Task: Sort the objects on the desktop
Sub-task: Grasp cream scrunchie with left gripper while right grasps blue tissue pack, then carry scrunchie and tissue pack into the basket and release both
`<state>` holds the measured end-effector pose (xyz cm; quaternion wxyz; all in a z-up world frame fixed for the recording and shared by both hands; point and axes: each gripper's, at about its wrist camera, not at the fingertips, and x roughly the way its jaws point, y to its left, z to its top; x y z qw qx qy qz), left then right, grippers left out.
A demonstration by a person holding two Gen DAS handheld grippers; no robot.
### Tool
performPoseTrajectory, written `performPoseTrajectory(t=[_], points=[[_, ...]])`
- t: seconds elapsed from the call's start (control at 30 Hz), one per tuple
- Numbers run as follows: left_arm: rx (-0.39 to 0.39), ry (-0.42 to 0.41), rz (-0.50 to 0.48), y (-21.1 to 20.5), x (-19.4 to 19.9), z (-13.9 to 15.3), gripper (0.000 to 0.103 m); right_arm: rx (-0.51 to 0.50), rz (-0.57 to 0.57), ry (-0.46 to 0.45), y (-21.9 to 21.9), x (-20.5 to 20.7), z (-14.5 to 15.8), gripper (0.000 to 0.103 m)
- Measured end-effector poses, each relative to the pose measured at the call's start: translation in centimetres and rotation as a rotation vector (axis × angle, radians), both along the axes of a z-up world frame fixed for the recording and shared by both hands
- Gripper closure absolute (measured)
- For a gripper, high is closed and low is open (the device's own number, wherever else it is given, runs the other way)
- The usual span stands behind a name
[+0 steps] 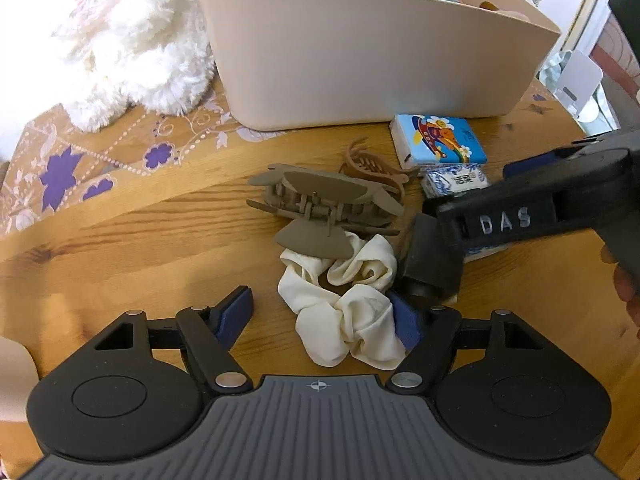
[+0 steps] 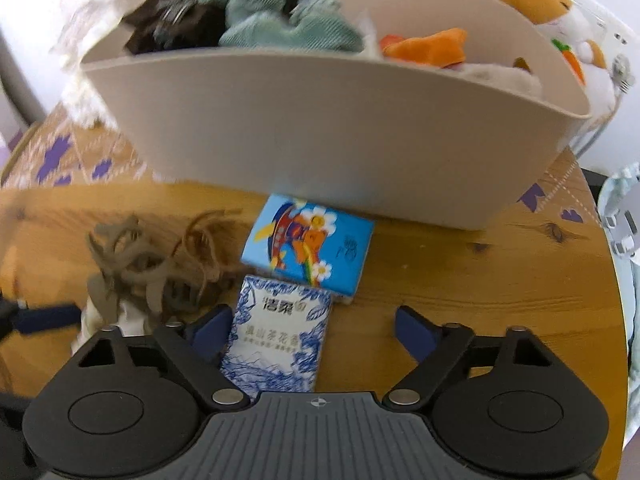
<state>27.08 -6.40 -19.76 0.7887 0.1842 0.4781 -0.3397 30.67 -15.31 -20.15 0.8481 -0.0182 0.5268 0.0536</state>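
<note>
Cream satin scrunchie (image 1: 344,308): between apart left claw (image 1: 324,316); centre, then close.
Blue-white tissue pack (image 2: 276,332): inside apart right claw (image 2: 308,332); square up first.

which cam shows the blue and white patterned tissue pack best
The right wrist view: the blue and white patterned tissue pack lies between the open right gripper, printed face fully visible. In the left wrist view only its end shows, the rest hidden behind the right gripper.
</note>
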Motion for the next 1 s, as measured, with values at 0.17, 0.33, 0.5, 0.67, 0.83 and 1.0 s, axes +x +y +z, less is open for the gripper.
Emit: performPoseTrajectory(t=[0.17,0.33,0.5,0.67,0.83,1.0], points=[[-0.021,-0.021,-0.049,0.2,-0.1,0.3,0.061,-0.021,0.055,-0.028,0.0,-0.8,0.4,0.057],[-0.022,-0.013,-0.068,0.2,-0.1,0.4,0.076,-0.009,0.045,-0.025,-0.9,-1.4,0.6,0.060],[-0.020,-0.001,-0.080,0.8,-0.3,0.6,0.082,0.011,0.033,-0.023,-1.4,-2.5,0.9,0.060],[-0.033,-0.007,-0.103,1.5,-0.6,1.8,0.083,0.022,0.056,-0.049,-2.5,-4.3,2.1,0.060],[-0.064,-0.015,-0.120,2.1,-0.8,3.4,0.083,0.050,0.049,-0.082,-3.5,-5.2,3.8,0.060],[-0.104,-0.021,-0.143,2.5,-1.2,5.1,0.084,0.069,0.041,-0.133,-4.9,-6.2,6.3,0.060]])
